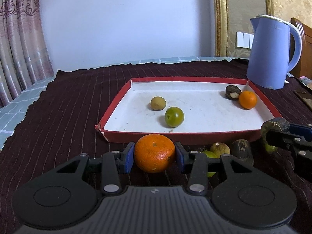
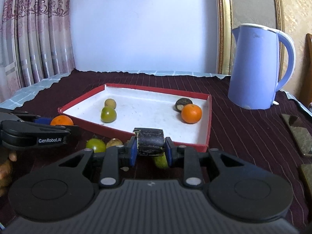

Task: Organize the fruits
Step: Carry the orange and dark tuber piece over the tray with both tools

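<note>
Before the tray (image 1: 195,138), grippers clamp orange (image 1: 154,153) and dark fruit (image 2: 150,141).

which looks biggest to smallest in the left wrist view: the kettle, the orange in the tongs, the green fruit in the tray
1. kettle
2. orange in the left tongs, enlarged by nearness
3. green fruit in the tray

— What stands at the table's far right?
— A lavender electric kettle (image 2: 253,68), upright on the dark striped cloth (image 2: 243,132).
— And behind it?
— A gilt frame (image 2: 223,29), a wall switch (image 1: 243,40), pink patterned curtains (image 2: 35,39) at the left edge.
</note>
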